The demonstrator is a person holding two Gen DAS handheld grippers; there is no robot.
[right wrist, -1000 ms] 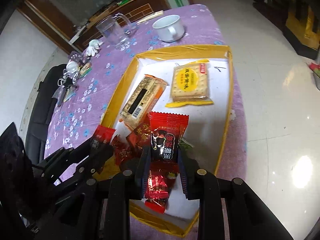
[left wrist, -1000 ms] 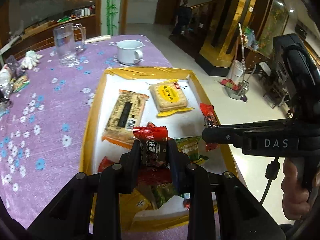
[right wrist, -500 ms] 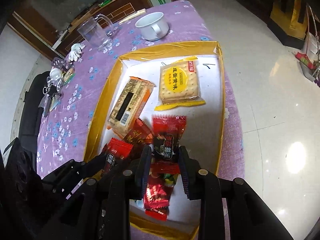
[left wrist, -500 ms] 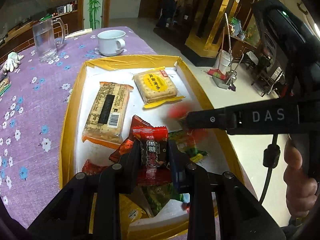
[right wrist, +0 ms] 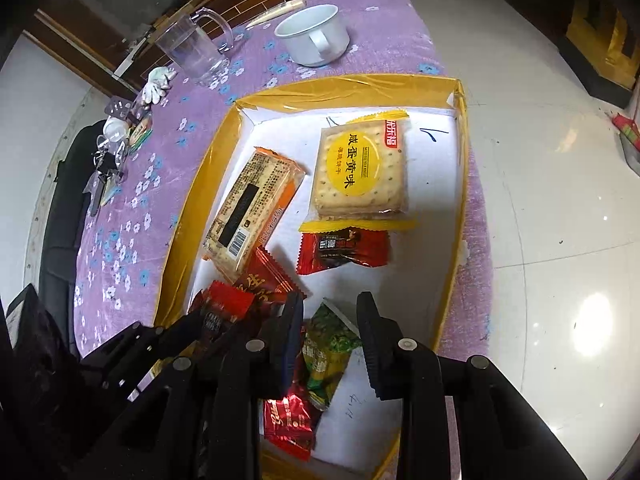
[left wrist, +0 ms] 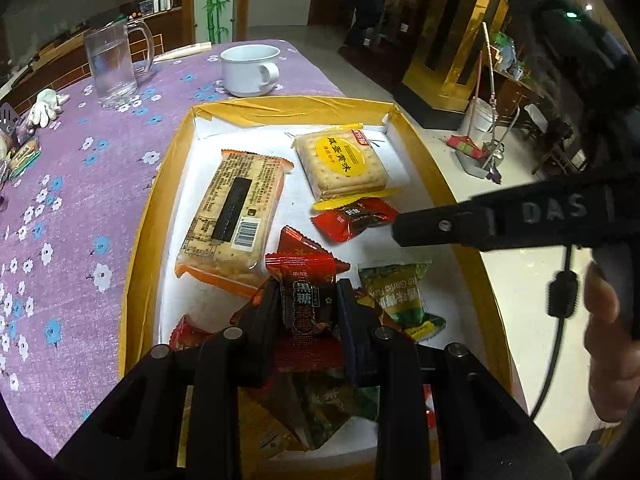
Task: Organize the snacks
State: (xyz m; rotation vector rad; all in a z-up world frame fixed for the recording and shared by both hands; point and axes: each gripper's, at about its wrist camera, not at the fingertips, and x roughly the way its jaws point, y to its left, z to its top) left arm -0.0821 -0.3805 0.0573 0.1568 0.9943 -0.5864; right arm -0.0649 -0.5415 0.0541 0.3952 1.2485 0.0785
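A white tray with a yellow rim [left wrist: 160, 208] lies on the purple table. My left gripper [left wrist: 308, 308] is shut on a red candy packet [left wrist: 306, 292] and holds it above a pile of red and green packets at the tray's near end. My right gripper [right wrist: 328, 320] is open with nothing between its fingers. It hovers over the tray floor just short of a second red candy packet [right wrist: 344, 248]. That packet lies flat below the yellow cracker pack [right wrist: 360, 172]. An orange cracker pack [right wrist: 252, 212] lies to the left. In the left wrist view, one right finger [left wrist: 440, 228] reaches in beside the loose candy [left wrist: 352, 218].
A green pea packet [left wrist: 400, 296] and more red packets [right wrist: 288, 424] crowd the tray's near end. A white mug [left wrist: 248, 70] and a glass jug [left wrist: 114, 64] stand beyond the tray. The table edge runs along the tray's right side, with floor below.
My right gripper carried its red candy further up the tray and let it go below the yellow cracker pack. My left gripper kept its candy and hardly moved.
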